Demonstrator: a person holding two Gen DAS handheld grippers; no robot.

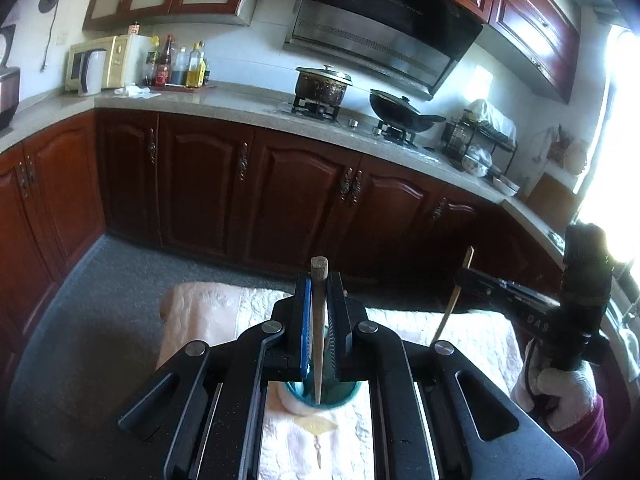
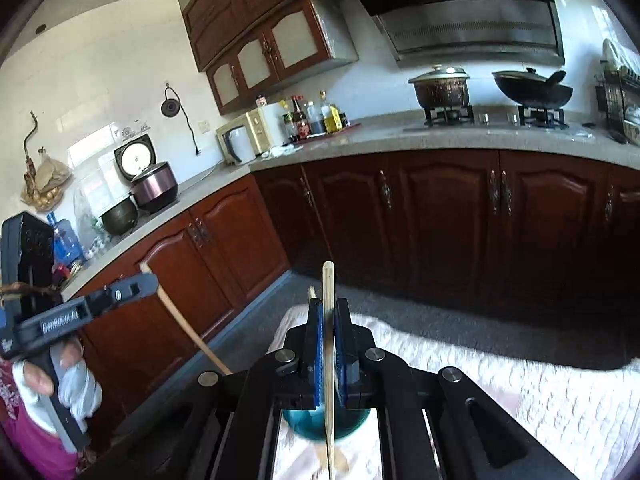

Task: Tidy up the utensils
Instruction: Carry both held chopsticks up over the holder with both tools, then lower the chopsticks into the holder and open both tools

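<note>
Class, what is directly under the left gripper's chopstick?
A teal cup on a pale cloth sits under the chopstick. The left gripper covers the cup's rim, so its contents cannot be seen.

Both grippers (image 1: 319, 280) (image 2: 328, 308) tilt downward, fingers clamped.

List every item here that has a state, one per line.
left gripper: shut on brown stick
right gripper: shut on pale stick
teal cup: upright on cloth
pot: lidded
wok: lidded
</note>
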